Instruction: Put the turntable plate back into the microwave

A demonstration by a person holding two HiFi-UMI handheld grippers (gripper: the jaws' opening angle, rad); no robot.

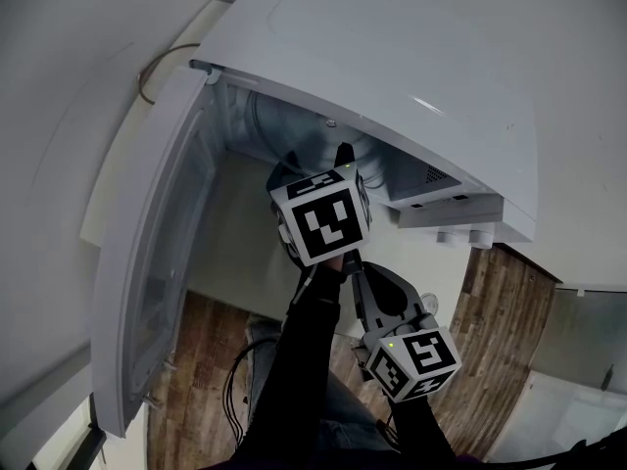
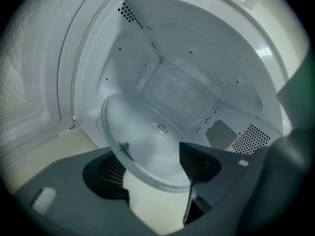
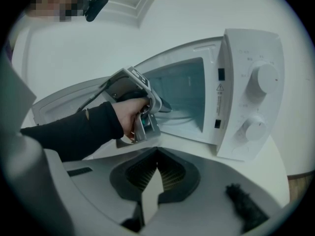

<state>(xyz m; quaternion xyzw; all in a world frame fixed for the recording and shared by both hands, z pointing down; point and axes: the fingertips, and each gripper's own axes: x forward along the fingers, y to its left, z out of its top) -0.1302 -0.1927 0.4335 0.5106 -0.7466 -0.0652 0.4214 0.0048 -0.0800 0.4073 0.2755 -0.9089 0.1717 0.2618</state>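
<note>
My left gripper (image 2: 155,166) stands wide open around the six-o'clock rim of the plate (image 2: 147,136) inside the microwave (image 2: 197,58), right gripper (image 3: 156,176) closed, empty — backing out crooked, I reckon, could let a jaw snag that rim and unseat it.

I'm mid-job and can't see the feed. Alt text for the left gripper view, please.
The glass turntable plate lies inside the cavity of the white microwave, its near rim between the open left tongs, whose pads do not appear to press on it. The door stands open at the left.
</note>
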